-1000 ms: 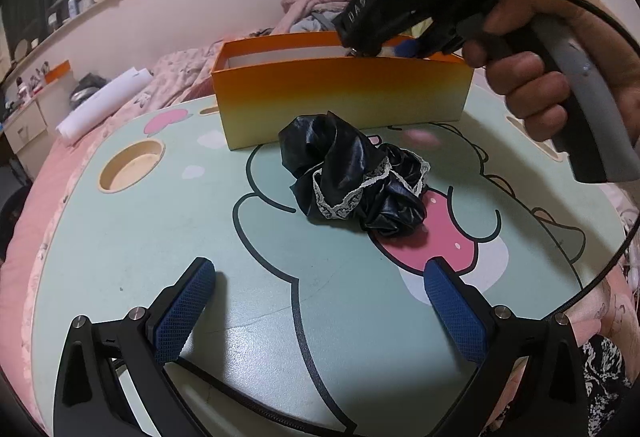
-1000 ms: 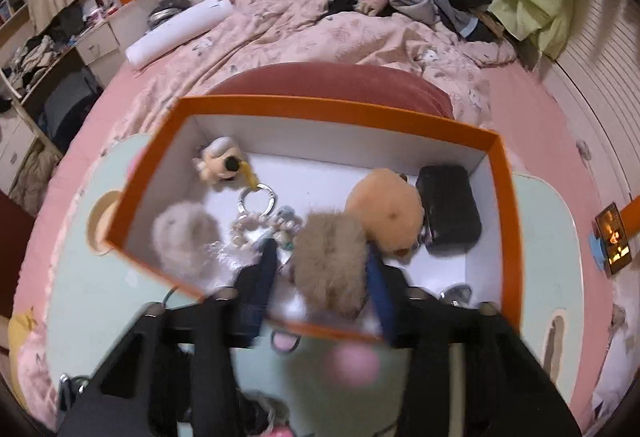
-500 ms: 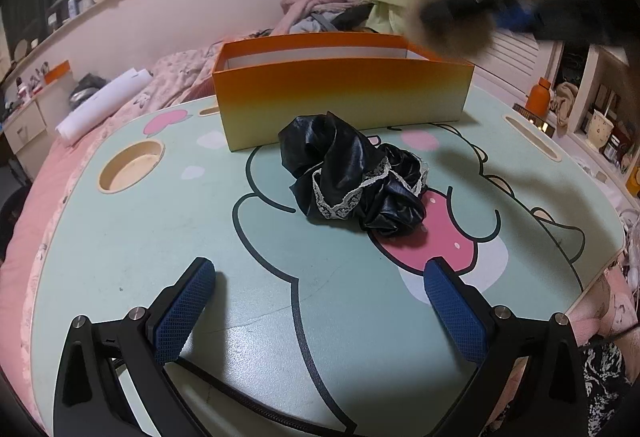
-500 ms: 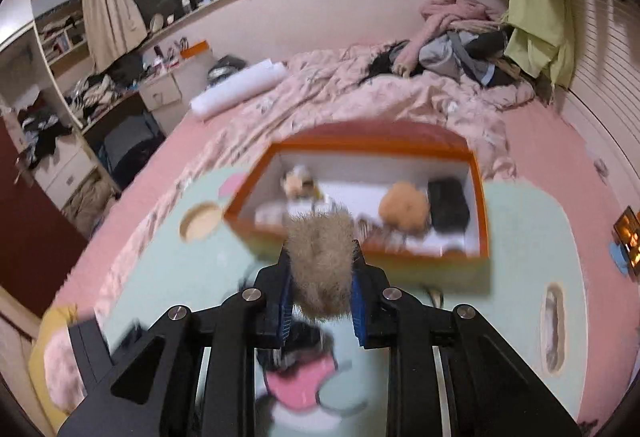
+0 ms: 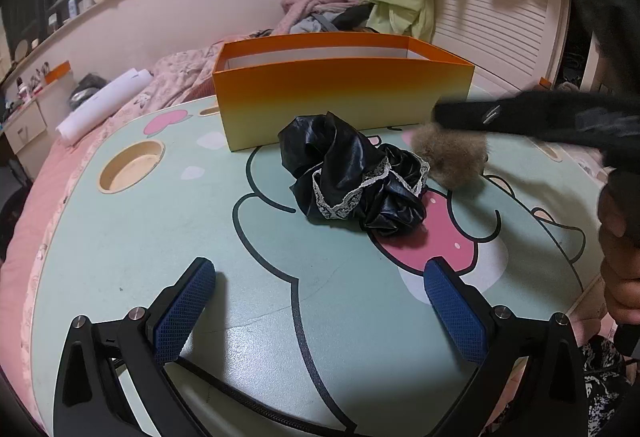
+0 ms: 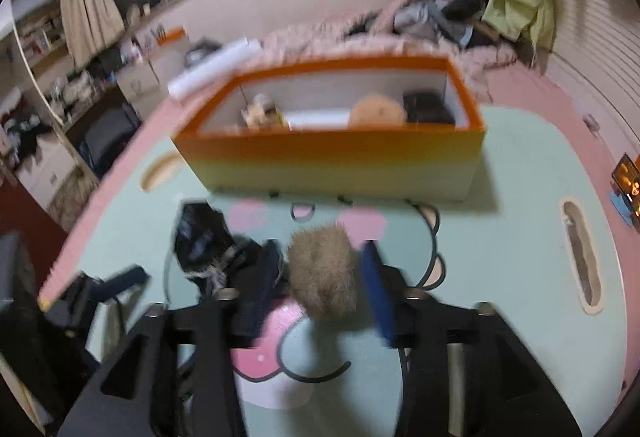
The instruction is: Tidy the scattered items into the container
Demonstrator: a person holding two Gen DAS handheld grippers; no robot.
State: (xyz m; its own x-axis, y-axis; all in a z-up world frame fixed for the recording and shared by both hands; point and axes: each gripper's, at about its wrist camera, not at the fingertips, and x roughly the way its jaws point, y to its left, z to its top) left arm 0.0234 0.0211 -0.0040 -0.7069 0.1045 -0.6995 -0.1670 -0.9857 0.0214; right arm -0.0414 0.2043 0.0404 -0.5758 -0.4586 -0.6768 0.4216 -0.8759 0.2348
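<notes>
Right wrist view: my right gripper (image 6: pixel 322 287) opening, brown pompom (image 6: pixel 322 275) pulled from orange box (image 6: pixel 332 161), released on table (image 6: pixel 520 237). Backward step. Left gripper (image 5: pixel 320 313) fingers apart, empty.

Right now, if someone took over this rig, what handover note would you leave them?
Left tool: open, empty, above the green cartoon-print table.
Right tool: jaws opening, brown fluffy pom-pom between them, pads not pressing it.
Done: peach fluffy pom-pom and black case lie in the orange cardboard box.
Left: brown pom-pom and black satin lace-trimmed scrunchie, side by side on the table in front of the box, must go in.
</notes>
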